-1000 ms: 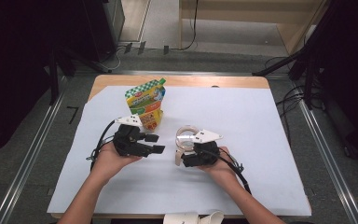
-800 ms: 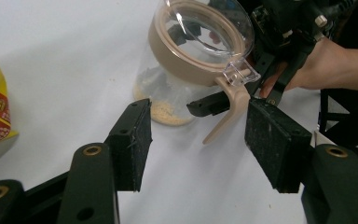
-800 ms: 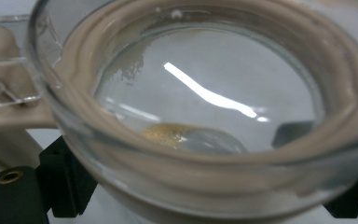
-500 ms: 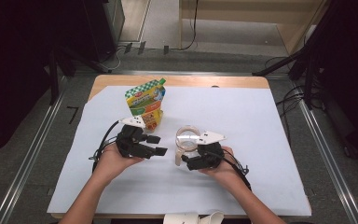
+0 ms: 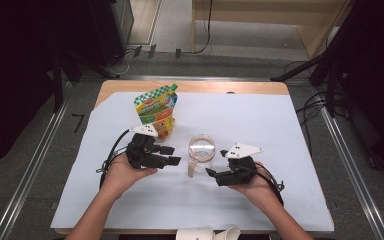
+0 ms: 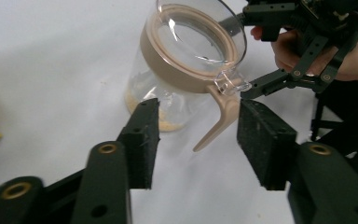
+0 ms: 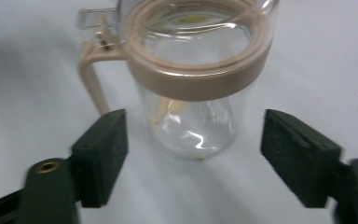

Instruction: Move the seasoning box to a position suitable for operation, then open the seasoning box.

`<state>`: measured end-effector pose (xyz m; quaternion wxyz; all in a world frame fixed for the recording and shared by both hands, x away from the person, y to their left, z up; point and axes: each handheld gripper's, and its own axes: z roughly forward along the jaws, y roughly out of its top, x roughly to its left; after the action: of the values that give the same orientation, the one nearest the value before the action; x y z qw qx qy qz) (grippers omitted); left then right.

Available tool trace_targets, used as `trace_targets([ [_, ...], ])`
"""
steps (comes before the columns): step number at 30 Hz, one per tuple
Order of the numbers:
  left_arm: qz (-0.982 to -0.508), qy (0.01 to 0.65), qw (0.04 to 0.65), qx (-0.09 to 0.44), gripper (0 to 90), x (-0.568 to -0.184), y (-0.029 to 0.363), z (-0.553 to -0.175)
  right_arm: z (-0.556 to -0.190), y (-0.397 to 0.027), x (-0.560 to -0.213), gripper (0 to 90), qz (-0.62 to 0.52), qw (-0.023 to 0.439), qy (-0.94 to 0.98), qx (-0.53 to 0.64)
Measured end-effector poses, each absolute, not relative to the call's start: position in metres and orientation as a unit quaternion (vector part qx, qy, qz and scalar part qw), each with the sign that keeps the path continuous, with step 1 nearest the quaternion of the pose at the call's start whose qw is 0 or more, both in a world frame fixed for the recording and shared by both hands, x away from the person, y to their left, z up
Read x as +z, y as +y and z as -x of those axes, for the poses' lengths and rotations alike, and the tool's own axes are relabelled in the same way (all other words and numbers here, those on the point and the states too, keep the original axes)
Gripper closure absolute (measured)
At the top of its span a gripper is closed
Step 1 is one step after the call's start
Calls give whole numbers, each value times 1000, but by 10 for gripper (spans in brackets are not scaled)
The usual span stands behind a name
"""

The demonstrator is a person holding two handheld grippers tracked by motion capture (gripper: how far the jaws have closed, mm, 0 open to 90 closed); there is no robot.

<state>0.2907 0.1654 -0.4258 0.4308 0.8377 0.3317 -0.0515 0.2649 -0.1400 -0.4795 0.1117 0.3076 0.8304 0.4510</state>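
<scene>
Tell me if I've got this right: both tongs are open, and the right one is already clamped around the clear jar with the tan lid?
Not clamped. In the right gripper view, the right tongs stand open either side of the jar, touching nothing. The left tongs are open too.

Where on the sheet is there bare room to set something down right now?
The right half of the white sheet, beyond the jar, is bare, as is the near strip in front of both hands. The middle is crowded: the left gripper and right gripper flank the jar, with the snack pouch just behind.
</scene>
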Motion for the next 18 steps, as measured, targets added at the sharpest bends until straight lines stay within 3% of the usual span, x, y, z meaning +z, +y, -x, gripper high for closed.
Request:
trace_targets([
  [3, -834, 335, 434, -60, 594, -429, 167, -294, -259, -145, -475, 386, -288, 117, 836, 452],
  [8, -836, 325, 437, -65, 800, -429, 165, -293, -262, -156, -470, 455, -309, 57, 835, 452],
  [10, -840, 317, 436, -62, 869, -428, 164, -292, -261, -159, -468, 490, -315, 60, 831, 455],
  [14, -847, 298, 437, -58, 900, -428, 158, -290, -263, -164, -466, 556, -318, 74, 824, 463],
  [18, -854, 287, 430, -59, 900, -430, 149, -289, -263, -168, -464, 676, -324, 73, 823, 462],
])
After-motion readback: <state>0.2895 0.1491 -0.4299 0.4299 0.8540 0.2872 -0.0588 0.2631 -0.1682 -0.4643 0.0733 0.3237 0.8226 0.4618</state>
